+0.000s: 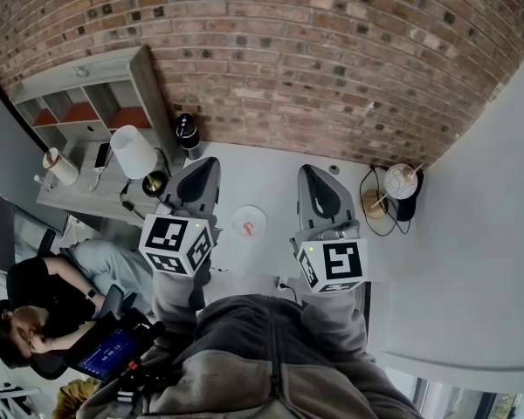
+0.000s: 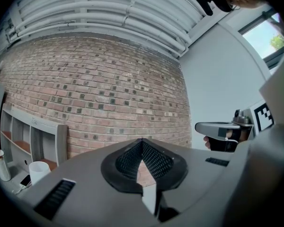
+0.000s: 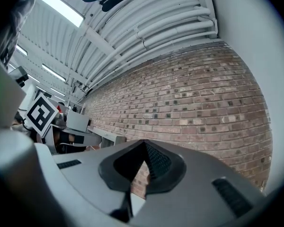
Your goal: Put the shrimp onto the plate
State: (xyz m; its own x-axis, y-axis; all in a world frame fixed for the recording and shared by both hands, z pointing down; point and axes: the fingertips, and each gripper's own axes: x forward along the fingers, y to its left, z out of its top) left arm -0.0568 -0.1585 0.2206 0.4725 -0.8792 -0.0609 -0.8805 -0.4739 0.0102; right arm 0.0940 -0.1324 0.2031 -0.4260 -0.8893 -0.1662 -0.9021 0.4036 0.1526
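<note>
A small round white plate (image 1: 247, 216) lies on the white table (image 1: 262, 168), between my two grippers in the head view. A small pink thing, which looks like the shrimp (image 1: 248, 228), rests on it. My left gripper (image 1: 201, 169) is held up left of the plate and my right gripper (image 1: 313, 180) right of it. Both point toward the brick wall. In the left gripper view the left gripper (image 2: 142, 144) has its jaws shut with nothing between them. The right gripper (image 3: 143, 145) is likewise shut and empty. Neither gripper view shows the plate or the shrimp.
A brick wall (image 1: 332, 59) stands behind the table. At the left are a white lamp (image 1: 134, 151), a black cylinder (image 1: 188, 133), a grey shelf unit (image 1: 79, 103) and a cup (image 1: 61, 166). Cables and a dark holder (image 1: 402, 186) sit at the right. A seated person (image 1: 35, 308) is lower left.
</note>
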